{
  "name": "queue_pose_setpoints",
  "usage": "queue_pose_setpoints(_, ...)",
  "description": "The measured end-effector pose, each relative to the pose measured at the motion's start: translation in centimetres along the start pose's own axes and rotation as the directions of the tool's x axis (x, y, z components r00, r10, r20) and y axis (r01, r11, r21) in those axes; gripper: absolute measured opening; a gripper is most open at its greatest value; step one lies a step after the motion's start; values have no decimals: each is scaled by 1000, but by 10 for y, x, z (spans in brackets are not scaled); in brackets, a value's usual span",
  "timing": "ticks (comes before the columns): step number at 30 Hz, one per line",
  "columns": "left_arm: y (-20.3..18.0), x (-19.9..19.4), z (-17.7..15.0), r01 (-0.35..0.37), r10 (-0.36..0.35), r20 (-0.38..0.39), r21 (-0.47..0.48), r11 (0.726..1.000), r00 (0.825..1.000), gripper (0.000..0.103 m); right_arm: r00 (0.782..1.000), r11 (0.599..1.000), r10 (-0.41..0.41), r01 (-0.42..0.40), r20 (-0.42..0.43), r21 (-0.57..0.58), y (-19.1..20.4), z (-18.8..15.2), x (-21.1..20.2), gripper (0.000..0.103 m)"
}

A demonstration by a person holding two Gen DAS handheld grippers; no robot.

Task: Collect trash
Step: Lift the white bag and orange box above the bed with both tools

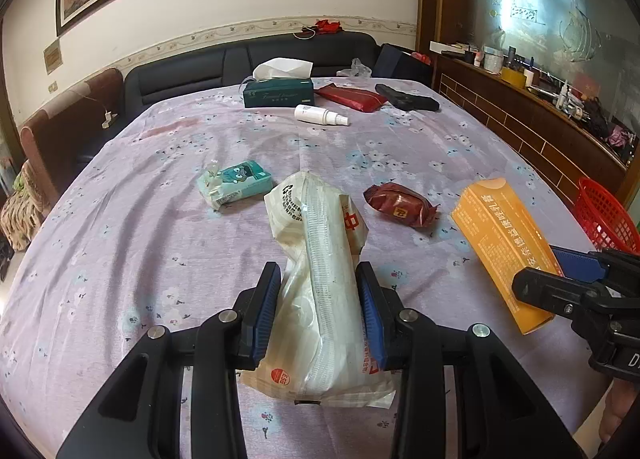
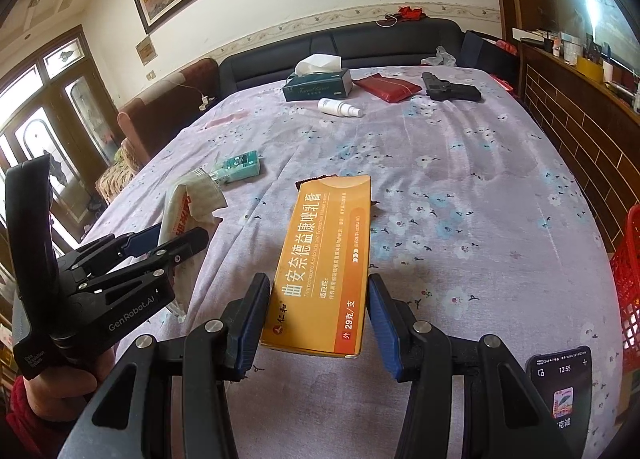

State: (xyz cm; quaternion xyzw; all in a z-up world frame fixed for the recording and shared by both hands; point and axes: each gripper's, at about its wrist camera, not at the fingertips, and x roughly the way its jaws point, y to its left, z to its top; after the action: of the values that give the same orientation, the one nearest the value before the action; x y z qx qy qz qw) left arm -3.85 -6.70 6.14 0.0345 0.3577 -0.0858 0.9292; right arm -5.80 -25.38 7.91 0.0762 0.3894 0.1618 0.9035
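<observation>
Orange cardboard and crinkled white plastic are the two pieces of trash in hand, so the job now, as I judge it, is to carry both across to the red basket (image 1: 606, 215) at the right edge of the table (image 1: 120, 219) without losing either. The white wrapper (image 1: 320, 279) is soft and slippery — a steady squeeze low on its body should keep it from sliding out, and lifting it clear of the cloth first avoids dragging. The orange box (image 2: 324, 271) is light and stiff; too hard a pinch would likely crush it, so a level carry seems wiser. The left gripper (image 1: 318, 311) has its blue pads pressed against both sides of the wrapper, clamped on it. The right gripper (image 2: 320, 319) straddles the near end of the box, its jaws about a box-width apart — the left pad touches, the right shows a thin gap, so whether it truly grips I cannot tell. A brown snack wrapper (image 1: 400, 205) and a teal tissue pack (image 1: 236, 183) lie on the cloth beyond.
</observation>
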Motion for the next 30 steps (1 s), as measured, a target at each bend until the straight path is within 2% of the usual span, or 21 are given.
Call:
queue_pose_setpoints(13, -13, 0, 3, 22, -22, -1, 20, 1000, 1000, 37, 1000, 999, 6, -7, 18, 38, -14, 1, -11, 53)
queue_pose_setpoints(21, -34, -2, 10, 52, -52, -1, 56, 997, 999, 37, 999, 997, -4, -1, 53, 83, -34, -1, -31, 53)
queue_pose_setpoints(25, -52, -3, 19, 86, -86, 3, 87, 992, 996, 37, 996, 993, -16, 5, 92, 122, -51, -1, -51, 53)
queue_pose_setpoints(30, -89, -9, 33, 172, -173, -4, 142, 975, 985, 37, 984, 980, -71, 38, 165, 197, -90, -7, -90, 53)
